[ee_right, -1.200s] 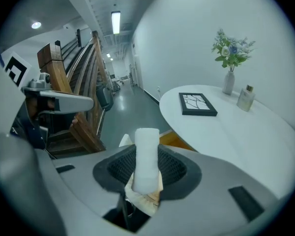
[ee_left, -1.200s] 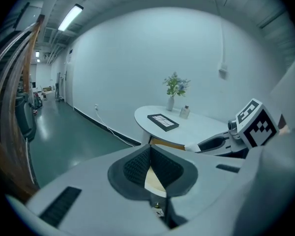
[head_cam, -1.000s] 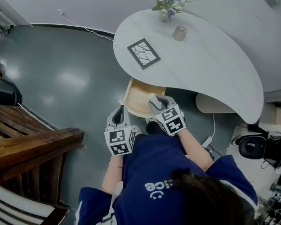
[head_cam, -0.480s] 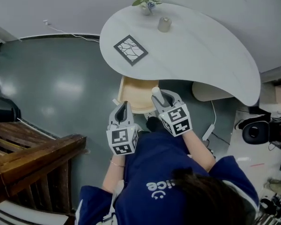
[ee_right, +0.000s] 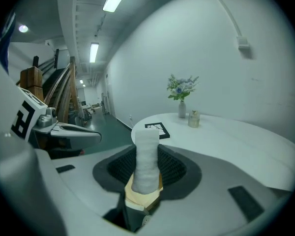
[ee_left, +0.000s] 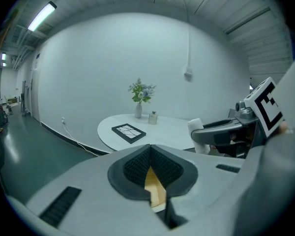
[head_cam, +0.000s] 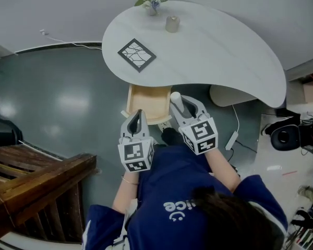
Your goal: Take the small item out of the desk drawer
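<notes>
Right gripper (head_cam: 176,100) holds white roll (ee_right: 147,154) above open drawer (head_cam: 144,104).

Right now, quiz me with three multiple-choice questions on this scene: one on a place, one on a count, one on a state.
1. Where is the white roll?
A) in the drawer
B) on the table
C) between the jaws of the right gripper

2. How many things are on the table?
A) three
B) one
C) six

3. The drawer under the table is:
A) shut
B) open
C) lying on the floor

Answers:
1 C: the right gripper view shows the jaws closed on the roll.
2 A: a vase of flowers, a small jar and a framed picture.
3 B: its wooden inside shows beyond the table's edge.
</notes>
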Demonstrator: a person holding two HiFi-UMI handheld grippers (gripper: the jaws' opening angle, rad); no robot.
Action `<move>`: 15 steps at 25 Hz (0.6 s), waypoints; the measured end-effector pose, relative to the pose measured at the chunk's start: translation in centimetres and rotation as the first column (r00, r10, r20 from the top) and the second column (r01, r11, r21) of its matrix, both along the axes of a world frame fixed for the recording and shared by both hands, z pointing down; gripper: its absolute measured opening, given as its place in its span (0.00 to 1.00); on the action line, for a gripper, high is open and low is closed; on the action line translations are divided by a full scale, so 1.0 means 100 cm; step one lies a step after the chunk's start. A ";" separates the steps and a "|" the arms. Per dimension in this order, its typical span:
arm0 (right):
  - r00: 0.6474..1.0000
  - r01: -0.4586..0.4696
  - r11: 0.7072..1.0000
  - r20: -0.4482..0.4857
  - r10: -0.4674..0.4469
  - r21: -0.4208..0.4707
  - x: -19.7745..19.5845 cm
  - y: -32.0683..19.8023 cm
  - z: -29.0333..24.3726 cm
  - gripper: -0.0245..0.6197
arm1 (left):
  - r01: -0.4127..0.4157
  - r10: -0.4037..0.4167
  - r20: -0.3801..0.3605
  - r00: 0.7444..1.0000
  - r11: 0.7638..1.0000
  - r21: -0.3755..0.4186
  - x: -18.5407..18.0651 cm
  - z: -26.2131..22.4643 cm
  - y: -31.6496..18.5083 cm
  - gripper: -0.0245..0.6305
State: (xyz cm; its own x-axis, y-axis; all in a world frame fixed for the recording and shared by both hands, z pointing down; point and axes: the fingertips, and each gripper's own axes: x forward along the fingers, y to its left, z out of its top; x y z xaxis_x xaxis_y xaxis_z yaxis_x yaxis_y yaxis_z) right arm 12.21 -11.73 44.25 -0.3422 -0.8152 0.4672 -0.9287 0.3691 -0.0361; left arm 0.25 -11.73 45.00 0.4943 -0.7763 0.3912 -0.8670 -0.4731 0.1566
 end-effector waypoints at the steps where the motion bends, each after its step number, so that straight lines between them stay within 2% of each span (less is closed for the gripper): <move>1: 1.000 -0.005 1.000 0.002 0.005 0.011 0.001 0.000 -0.004 0.25 | 0.000 0.000 -0.005 1.000 1.000 0.014 0.001 -0.006 -0.001 0.04; 8: 0.999 -0.028 0.997 0.021 0.027 0.077 0.013 0.004 -0.027 0.25 | 0.016 -0.013 -0.031 0.999 0.995 0.103 0.008 -0.044 -0.005 0.04; 15: 0.997 -0.049 0.986 0.059 0.040 0.157 0.020 0.003 -0.058 0.25 | 0.020 -0.016 -0.025 1.000 0.980 0.198 0.013 -0.077 -0.004 0.04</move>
